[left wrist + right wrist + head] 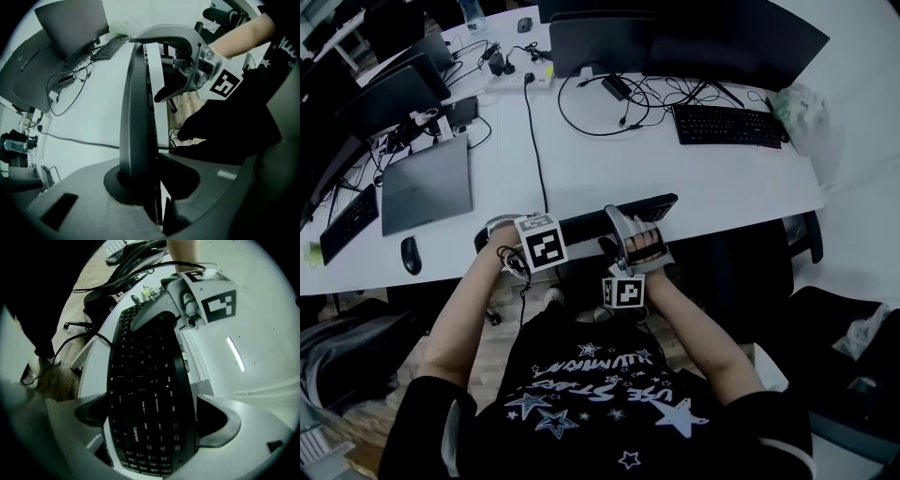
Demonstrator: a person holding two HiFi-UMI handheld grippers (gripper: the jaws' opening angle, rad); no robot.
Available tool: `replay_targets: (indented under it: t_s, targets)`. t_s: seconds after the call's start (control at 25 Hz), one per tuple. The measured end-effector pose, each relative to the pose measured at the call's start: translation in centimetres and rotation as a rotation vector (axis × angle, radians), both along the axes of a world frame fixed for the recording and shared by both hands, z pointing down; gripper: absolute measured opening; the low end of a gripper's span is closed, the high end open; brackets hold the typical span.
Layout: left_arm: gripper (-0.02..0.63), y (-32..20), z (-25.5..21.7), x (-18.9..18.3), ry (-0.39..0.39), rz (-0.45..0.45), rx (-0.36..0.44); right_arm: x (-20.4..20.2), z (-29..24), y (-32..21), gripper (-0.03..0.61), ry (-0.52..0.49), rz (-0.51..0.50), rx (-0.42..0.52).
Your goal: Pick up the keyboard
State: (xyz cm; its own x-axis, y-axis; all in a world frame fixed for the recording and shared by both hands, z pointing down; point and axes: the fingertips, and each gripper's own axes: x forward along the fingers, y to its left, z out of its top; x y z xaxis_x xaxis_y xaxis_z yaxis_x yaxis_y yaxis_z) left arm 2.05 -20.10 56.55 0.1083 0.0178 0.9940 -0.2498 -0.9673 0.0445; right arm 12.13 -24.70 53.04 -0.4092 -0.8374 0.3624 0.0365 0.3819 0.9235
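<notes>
Black plastic keyboard (581, 223) at white desk (675, 178) near edge | likely light, stiff, slick | left gripper (152, 176) clamped across its thin faces | right gripper (154, 418) clamped across its long edges | two-ended hold suits it

The keyboard (150, 390) is matt black plastic, and its keys carry thin white print. The left gripper (157, 187) and the right gripper (152, 427) are moulded grey plastic, matt and faintly grainy, each with a cube of crisp black-and-white print. The desk (609, 159) is smooth and white with a soft sheen. At the left of the head view, a laptop (427, 185) looks like matt grey metal. The shirt (600, 394) is black cloth with printed stars. The floor (61, 385) is pale wood.
</notes>
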Motion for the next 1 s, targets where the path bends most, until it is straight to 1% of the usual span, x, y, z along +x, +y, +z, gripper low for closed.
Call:
replay_targets:
  t_s: [0.08,0.16,0.24,0.36,0.44,0.52,0.56,0.6,0.64,0.68,0.72,0.92,0.96,1.0]
  targets:
    - [0.089,0.0,0.1,-0.1,0.009,-0.044,0.008,0.9,-0.1,0.1,0.572,-0.037,0.042,-0.022]
    - [0.091,0.1,0.1,-0.4,0.029,-0.110,0.009,1.7,-0.1,0.5,0.572,-0.096,0.073,-0.045]
    - [0.091,0.2,0.0,-0.6,0.052,-0.177,0.016,2.7,-0.3,0.9,0.572,-0.187,0.118,-0.069]
    - [0.089,0.4,-0.1,-0.8,0.070,-0.250,0.057,4.4,-0.8,1.5,0.572,-0.353,0.201,-0.135]
    - [0.087,0.6,-0.1,-0.9,0.057,-0.279,0.093,5.1,-1.1,1.9,0.571,-0.451,0.236,-0.181]
    - [0.085,0.9,-0.3,-0.8,0.032,-0.290,0.127,5.7,-1.7,2.0,0.568,-0.528,0.260,-0.212]
    - [0.084,1.1,-0.5,-0.7,0.019,-0.291,0.140,6.0,-2.1,1.9,0.552,-0.566,0.274,-0.225]
    - [0.084,1.3,-0.7,-0.5,0.008,-0.289,0.151,6.4,-2.5,1.8,0.503,-0.606,0.292,-0.236]
    - [0.084,1.5,-0.8,-0.3,0.002,-0.287,0.161,6.8,-3.0,1.7,0.419,-0.643,0.310,-0.244]
    - [0.083,1.8,-1.0,-0.1,0.000,-0.285,0.172,7.1,-3.4,1.6,0.360,-0.675,0.327,-0.249]
    - [0.083,2.0,-1.1,0.1,0.006,-0.286,0.183,7.4,-3.7,1.5,0.325,-0.700,0.341,-0.252]
    - [0.083,3.3,-1.4,0.7,0.091,-0.329,0.230,8.3,-5.0,2.2,0.077,-0.767,0.424,-0.255]
    - [0.083,3.6,-1.3,0.6,0.111,-0.341,0.241,8.3,-5.1,2.6,0.015,-0.770,0.443,-0.258]
    - [0.083,3.9,-1.3,0.5,0.136,-0.354,0.248,8.3,-5.2,3.0,0.009,-0.773,0.459,-0.264]
